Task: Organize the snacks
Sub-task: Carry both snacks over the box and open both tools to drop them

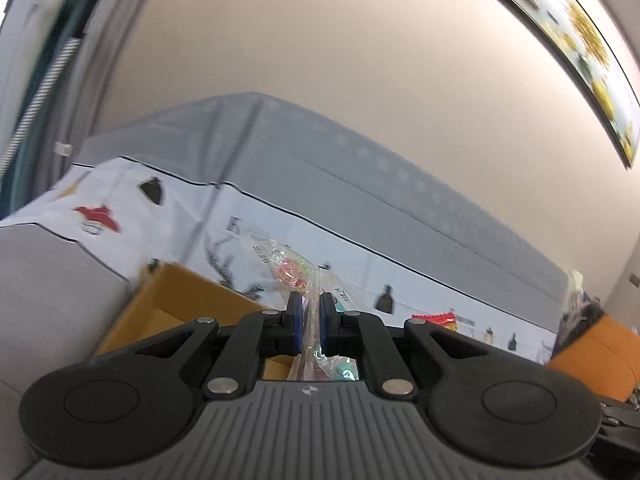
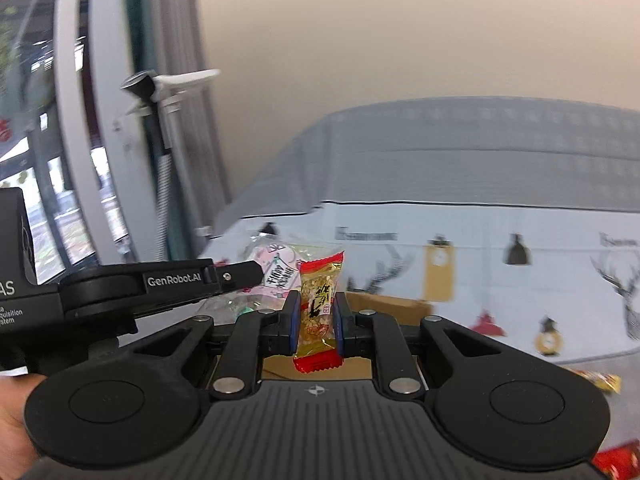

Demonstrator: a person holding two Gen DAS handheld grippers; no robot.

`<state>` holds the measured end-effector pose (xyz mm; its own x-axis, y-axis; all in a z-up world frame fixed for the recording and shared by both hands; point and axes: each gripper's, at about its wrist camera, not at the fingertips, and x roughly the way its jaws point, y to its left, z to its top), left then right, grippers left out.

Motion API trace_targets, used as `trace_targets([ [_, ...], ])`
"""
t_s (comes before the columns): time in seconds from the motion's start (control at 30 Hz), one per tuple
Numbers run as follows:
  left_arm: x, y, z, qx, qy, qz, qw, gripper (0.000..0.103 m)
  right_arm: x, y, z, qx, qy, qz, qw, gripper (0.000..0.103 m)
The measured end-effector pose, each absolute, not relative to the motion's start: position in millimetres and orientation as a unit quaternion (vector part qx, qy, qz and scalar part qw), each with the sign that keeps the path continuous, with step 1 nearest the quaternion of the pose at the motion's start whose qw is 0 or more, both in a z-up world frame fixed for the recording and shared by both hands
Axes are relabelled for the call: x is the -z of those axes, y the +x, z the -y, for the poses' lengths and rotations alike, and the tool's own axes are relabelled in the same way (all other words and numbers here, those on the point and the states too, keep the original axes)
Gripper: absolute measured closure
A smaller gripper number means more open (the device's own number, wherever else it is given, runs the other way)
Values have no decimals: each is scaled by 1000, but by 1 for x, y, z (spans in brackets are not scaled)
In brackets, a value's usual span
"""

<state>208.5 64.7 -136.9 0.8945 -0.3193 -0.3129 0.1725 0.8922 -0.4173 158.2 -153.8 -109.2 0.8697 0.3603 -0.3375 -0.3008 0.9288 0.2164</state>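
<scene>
My left gripper point(image 1: 310, 300) is shut on a clear plastic candy packet point(image 1: 290, 266) with red and green sweets inside, held above the open cardboard box point(image 1: 168, 300). My right gripper point(image 2: 316, 300) is shut on a red-and-gold peanut bar wrapper point(image 2: 320, 300), held upright over the same cardboard box point(image 2: 384, 304). In the right wrist view the left gripper point(image 2: 256, 272) reaches in from the left with its clear and pink packet point(image 2: 276, 268) just left of the bar.
A white cloth printed with deer and bells point(image 2: 500, 272) covers the surface. A red snack point(image 1: 438, 320) lies on it right of the box; more wrapped snacks point(image 2: 600, 382) lie at right. An orange box point(image 1: 596, 352) stands far right. A grey sofa back point(image 1: 360, 168) is behind.
</scene>
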Motion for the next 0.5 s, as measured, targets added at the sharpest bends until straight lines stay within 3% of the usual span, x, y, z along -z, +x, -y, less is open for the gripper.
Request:
trace_targets([
  [0.33, 193, 241, -126, 82, -205, -235, 947, 95, 136, 198, 87, -217, 53, -232, 947, 85],
  [0.5, 257, 264, -134, 73, -195, -321, 924, 95, 176, 224, 78, -200, 58, -278, 938, 85],
])
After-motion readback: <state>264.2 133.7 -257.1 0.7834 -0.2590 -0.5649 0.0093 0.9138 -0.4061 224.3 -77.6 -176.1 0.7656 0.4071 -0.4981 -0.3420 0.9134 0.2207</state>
